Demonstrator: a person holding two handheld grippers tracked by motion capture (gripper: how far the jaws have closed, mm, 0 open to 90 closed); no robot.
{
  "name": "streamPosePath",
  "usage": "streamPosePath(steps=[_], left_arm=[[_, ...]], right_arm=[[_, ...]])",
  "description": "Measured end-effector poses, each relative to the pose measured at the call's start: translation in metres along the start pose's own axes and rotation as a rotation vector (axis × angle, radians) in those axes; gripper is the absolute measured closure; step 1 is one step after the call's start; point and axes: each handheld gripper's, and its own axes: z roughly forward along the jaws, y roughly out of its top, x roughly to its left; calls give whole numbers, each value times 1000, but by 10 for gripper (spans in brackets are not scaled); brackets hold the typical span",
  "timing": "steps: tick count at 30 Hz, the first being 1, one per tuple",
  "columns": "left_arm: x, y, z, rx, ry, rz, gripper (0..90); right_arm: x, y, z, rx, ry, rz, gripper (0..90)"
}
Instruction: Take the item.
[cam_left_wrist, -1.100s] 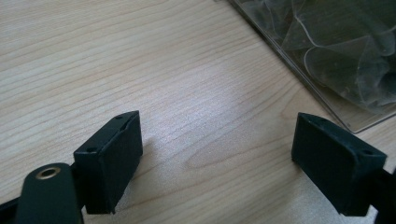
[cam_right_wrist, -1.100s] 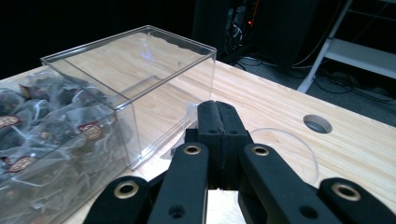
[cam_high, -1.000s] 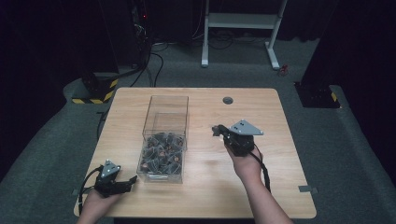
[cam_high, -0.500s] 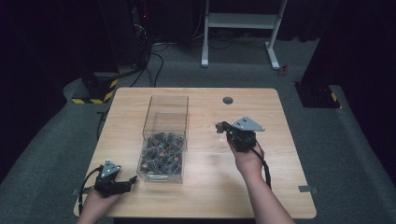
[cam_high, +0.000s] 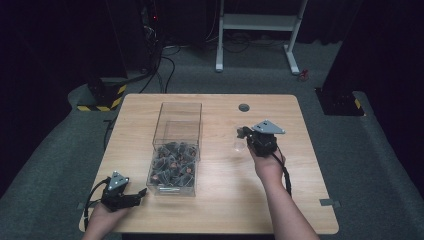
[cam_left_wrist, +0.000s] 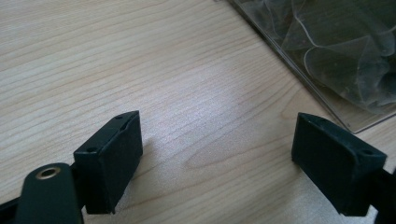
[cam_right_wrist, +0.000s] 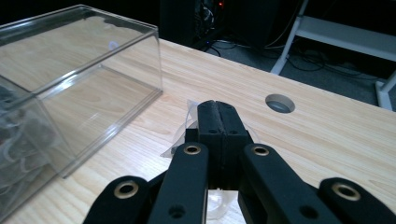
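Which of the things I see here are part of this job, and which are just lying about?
In the job:
- right gripper, shut on a clear wrapper
- clear box of wrapped pieces
- left gripper, open beside the box

Lying about:
- table hole
- white stand behind the table
- striped base on the floor

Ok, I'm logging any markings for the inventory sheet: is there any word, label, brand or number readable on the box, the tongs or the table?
None can be read.
Clear box: no label or print on its walls.
Left tongs and right tongs: plain black, no marking.
Table: bare wood grain, no text.
Yellow-black hazard stripes on the floor stand: a sign, without words.
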Motion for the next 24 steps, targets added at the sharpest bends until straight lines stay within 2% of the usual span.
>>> streamPosePath(steps=[8, 24], left_arm=[[0, 0, 0, 0, 0, -1, 168], [0, 0, 0, -1, -1, -4, 168]], right_arm=[[-6, -3, 12, 30, -14, 3, 900], [-4, -12, 26, 77, -27, 4, 900]])
